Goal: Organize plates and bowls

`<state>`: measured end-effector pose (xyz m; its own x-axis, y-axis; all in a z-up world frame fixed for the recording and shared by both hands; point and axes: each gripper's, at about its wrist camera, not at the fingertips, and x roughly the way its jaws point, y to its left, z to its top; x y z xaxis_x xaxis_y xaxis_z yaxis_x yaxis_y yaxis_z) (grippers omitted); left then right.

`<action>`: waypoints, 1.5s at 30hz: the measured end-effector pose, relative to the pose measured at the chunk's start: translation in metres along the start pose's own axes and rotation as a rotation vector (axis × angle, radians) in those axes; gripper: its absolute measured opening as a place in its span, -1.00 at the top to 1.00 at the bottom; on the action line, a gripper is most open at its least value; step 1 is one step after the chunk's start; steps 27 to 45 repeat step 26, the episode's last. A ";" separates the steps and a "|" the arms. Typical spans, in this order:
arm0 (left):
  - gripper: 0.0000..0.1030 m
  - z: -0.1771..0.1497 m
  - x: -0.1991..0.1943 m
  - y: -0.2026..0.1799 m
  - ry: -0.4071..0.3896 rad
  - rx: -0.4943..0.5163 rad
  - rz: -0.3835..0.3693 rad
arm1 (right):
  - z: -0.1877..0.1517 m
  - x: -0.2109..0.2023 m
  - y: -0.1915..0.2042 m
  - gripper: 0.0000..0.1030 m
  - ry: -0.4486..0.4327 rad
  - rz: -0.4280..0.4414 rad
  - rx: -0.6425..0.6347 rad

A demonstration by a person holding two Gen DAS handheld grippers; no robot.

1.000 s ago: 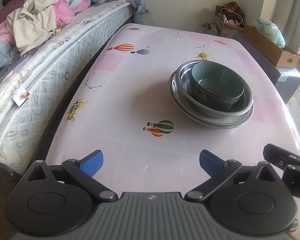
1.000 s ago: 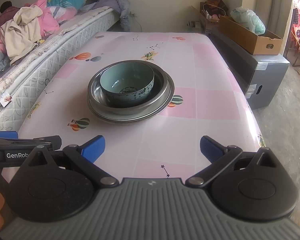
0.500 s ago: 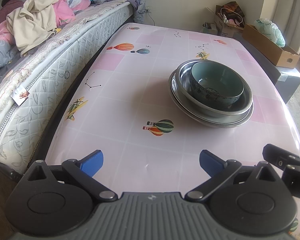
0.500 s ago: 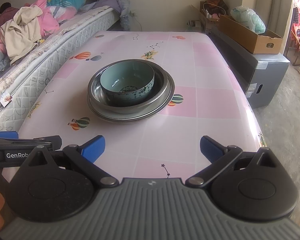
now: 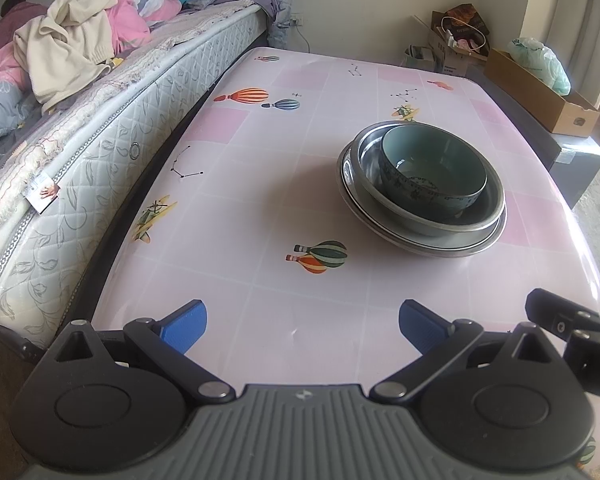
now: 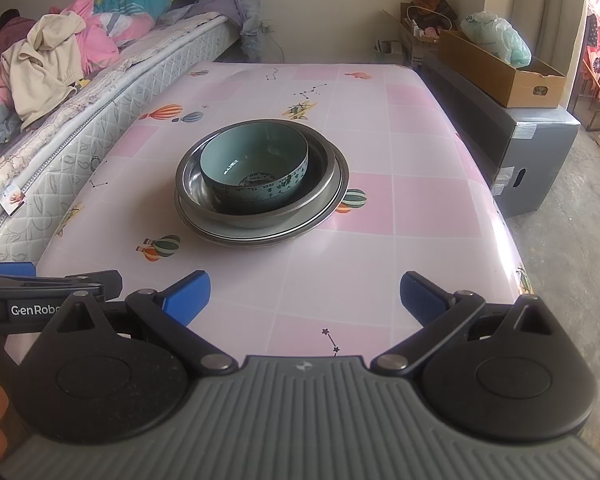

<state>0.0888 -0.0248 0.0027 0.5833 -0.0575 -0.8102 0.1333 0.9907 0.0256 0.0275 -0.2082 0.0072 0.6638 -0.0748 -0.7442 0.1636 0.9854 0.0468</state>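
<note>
A teal ceramic bowl (image 5: 432, 176) (image 6: 256, 172) sits nested inside a steel bowl (image 5: 484, 210) (image 6: 324, 176), which rests on a steel plate (image 5: 440, 246) (image 6: 260, 236). The stack stands near the middle of the pink table (image 5: 260, 184) (image 6: 420, 208). My left gripper (image 5: 302, 322) hovers open over the table's near edge, well short of the stack and to its left. My right gripper (image 6: 305, 290) is open too, at the near edge, with the stack ahead and slightly left. Nothing is between either pair of fingers.
A bed (image 5: 100, 120) piled with clothes runs along the table's left side. A grey cabinet (image 6: 536, 152) carrying a cardboard box (image 6: 500, 68) stands to the right. The other gripper's body shows at the edge of each view (image 5: 572, 328) (image 6: 40, 292).
</note>
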 end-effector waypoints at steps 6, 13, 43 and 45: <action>-0.99 0.001 -0.001 0.000 0.000 0.002 0.001 | 0.000 -0.001 0.000 -0.97 0.001 0.002 0.000; -0.99 0.001 -0.002 -0.001 -0.003 0.002 0.002 | 0.000 -0.002 -0.001 -0.97 -0.001 0.006 0.001; -0.99 0.001 -0.004 -0.001 -0.003 0.003 0.000 | 0.000 -0.003 -0.004 -0.97 0.004 0.013 0.007; -0.99 0.001 -0.004 -0.001 -0.003 0.003 0.000 | 0.000 -0.003 -0.004 -0.97 0.004 0.013 0.007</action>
